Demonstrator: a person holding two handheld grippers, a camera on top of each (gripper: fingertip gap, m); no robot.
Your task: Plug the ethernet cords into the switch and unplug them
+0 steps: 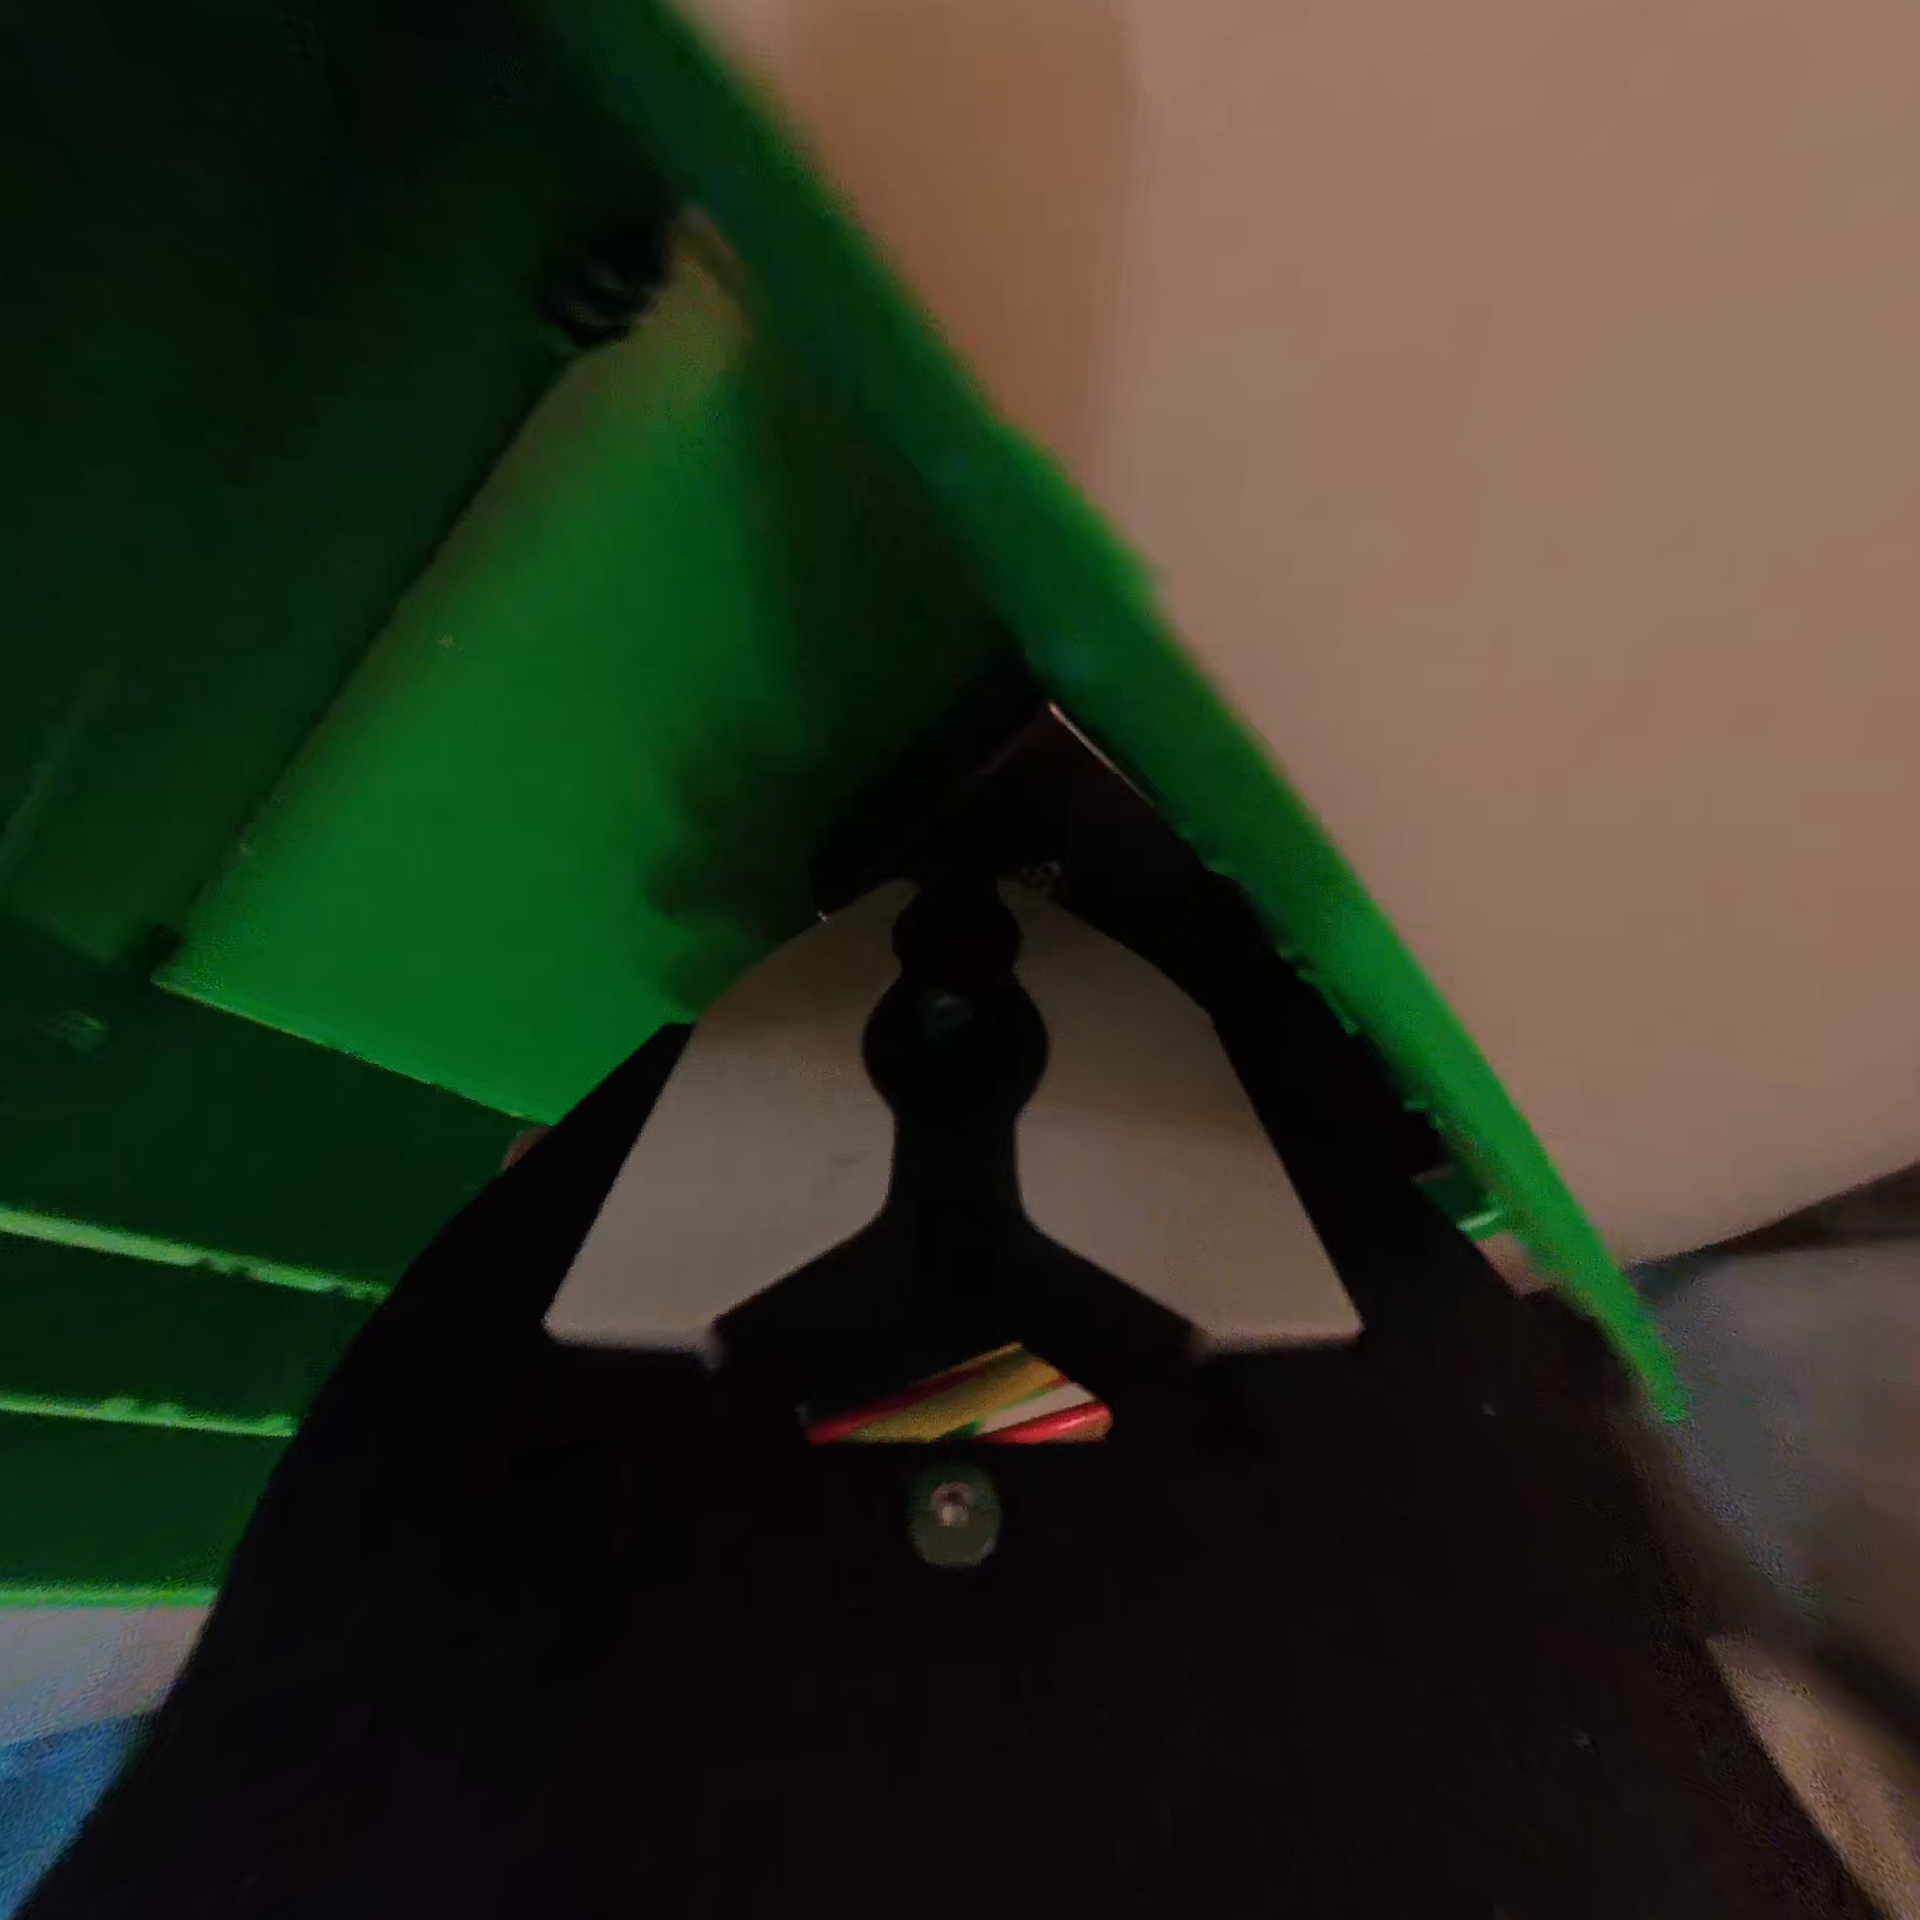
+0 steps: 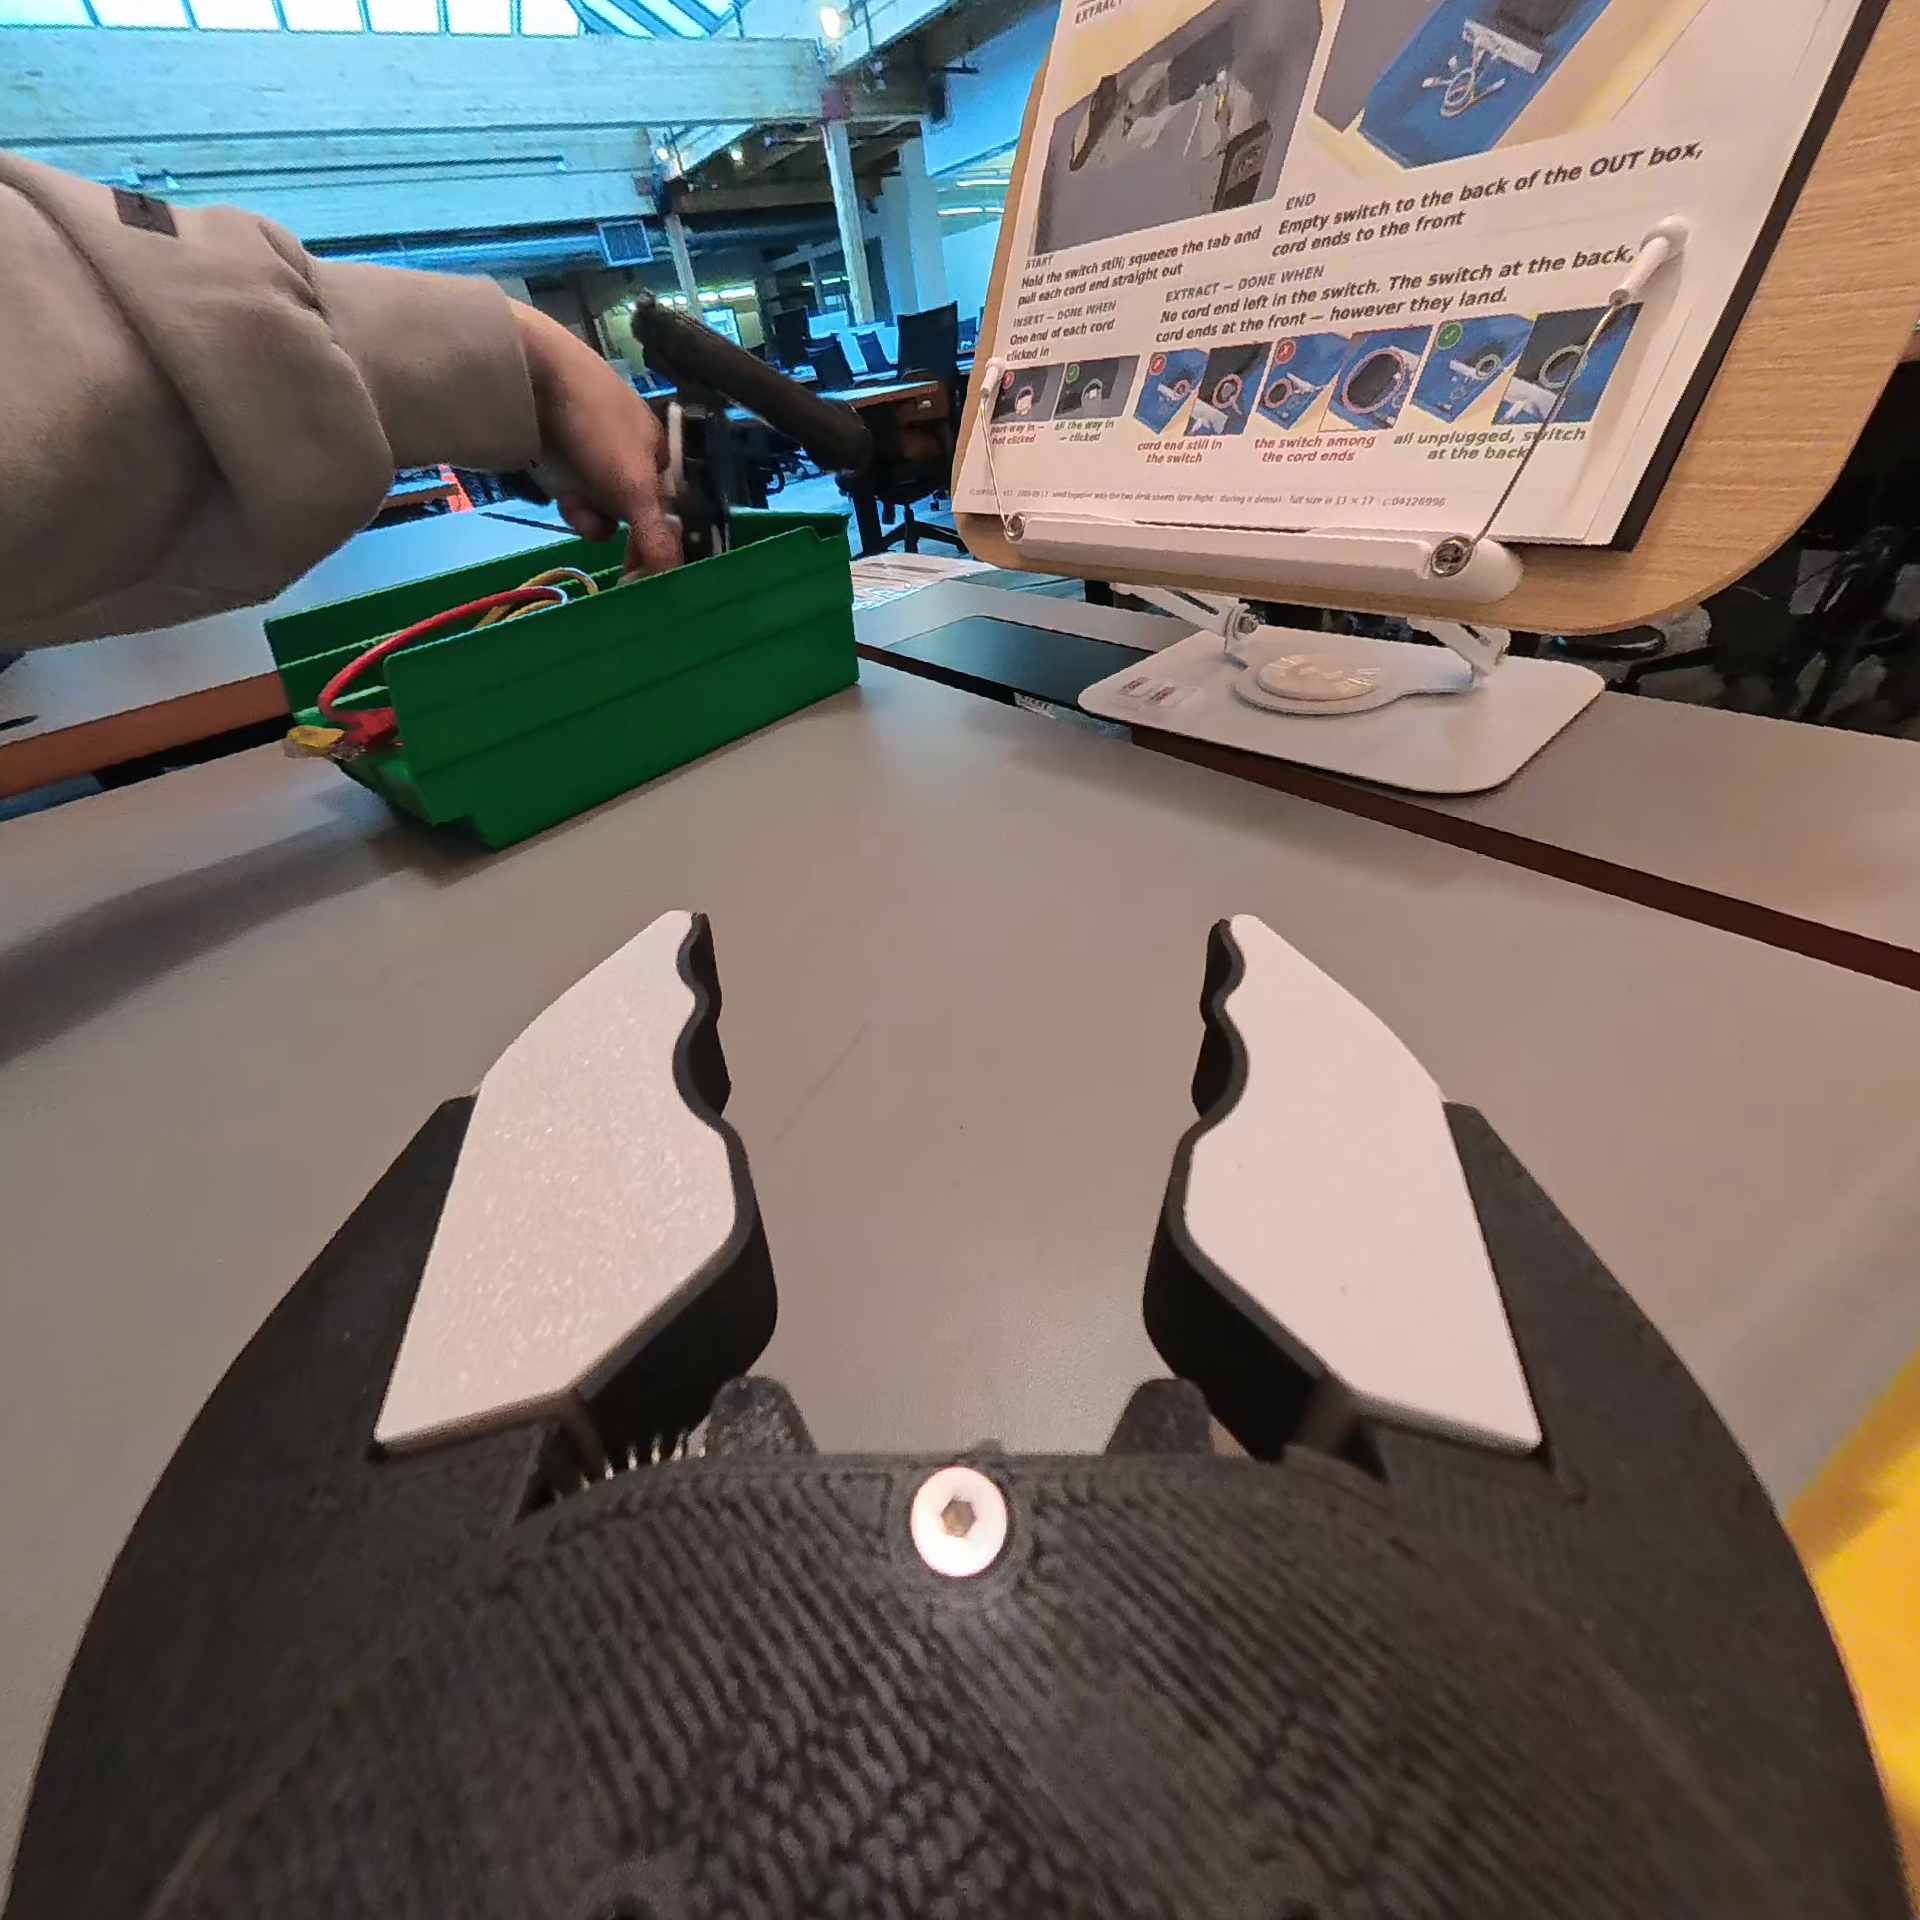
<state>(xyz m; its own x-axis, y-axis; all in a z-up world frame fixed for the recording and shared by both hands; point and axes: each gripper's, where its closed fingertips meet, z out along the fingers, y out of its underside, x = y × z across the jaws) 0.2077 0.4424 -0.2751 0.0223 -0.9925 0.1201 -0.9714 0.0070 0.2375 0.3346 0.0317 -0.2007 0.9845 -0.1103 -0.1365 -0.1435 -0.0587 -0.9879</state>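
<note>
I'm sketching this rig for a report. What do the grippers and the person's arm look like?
The right gripper has a black ribbed printed body, a pale centre screw and two pale grey-faced fingers with wavy black inner edges. The left gripper shows dark. The sleeve is beige.

Your right gripper (image 2: 961, 1023) was rough, matt black printed plastic with grainy white pads (image 2: 582, 1174); the green bin (image 2: 623, 686) looked smooth plastic, the table (image 2: 935, 831) matt grey.

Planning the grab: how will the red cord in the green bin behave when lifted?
Probably floppy: the red cord arches in a loose loop above the green bin. It may drag the yellow cord beside it, and its plug would likely dangle.
</note>
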